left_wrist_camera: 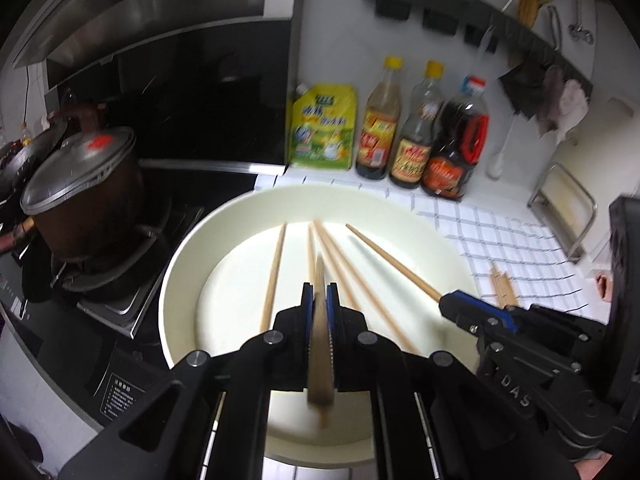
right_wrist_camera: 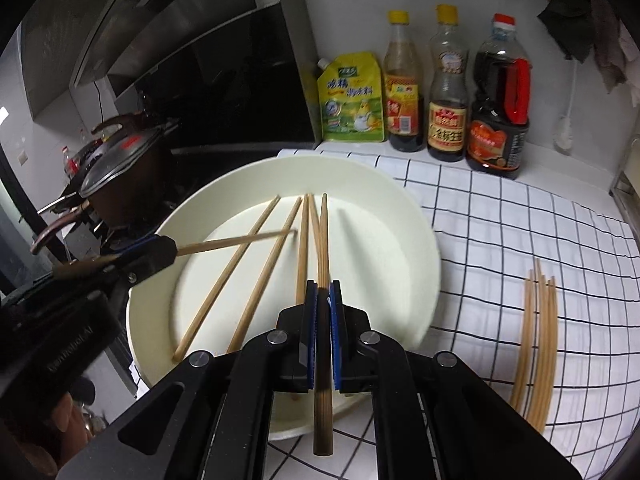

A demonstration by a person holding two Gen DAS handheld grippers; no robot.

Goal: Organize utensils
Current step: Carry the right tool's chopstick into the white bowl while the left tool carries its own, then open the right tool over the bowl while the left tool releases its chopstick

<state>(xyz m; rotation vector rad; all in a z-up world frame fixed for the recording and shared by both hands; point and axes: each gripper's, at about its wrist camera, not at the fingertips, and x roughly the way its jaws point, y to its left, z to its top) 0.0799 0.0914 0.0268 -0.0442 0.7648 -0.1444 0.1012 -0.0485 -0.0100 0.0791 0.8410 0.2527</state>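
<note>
A cream round bowl (left_wrist_camera: 192, 264) (right_wrist_camera: 400, 208) holds several wooden chopsticks (left_wrist_camera: 274, 276) (right_wrist_camera: 228, 276). My left gripper (left_wrist_camera: 320, 292) is shut on one chopstick (left_wrist_camera: 319, 352) above the bowl; it also shows at the left of the right wrist view (right_wrist_camera: 150, 258), its chopstick (right_wrist_camera: 236, 240) pointing over the bowl. My right gripper (right_wrist_camera: 323, 292) is shut on another chopstick (right_wrist_camera: 322, 320); in the left wrist view it (left_wrist_camera: 452, 304) sits at the bowl's right rim, its chopstick (left_wrist_camera: 392, 258) reaching into the bowl. A small bundle of chopsticks (right_wrist_camera: 538, 344) (left_wrist_camera: 504, 290) lies on the checked cloth to the right.
A lidded brown pot (left_wrist_camera: 84, 184) stands on the stove left of the bowl. A yellow refill pouch (right_wrist_camera: 352, 98) and three sauce bottles (right_wrist_camera: 448, 88) line the back wall. A white checked cloth (right_wrist_camera: 520, 224) covers the counter. A metal rack (left_wrist_camera: 568, 212) stands at right.
</note>
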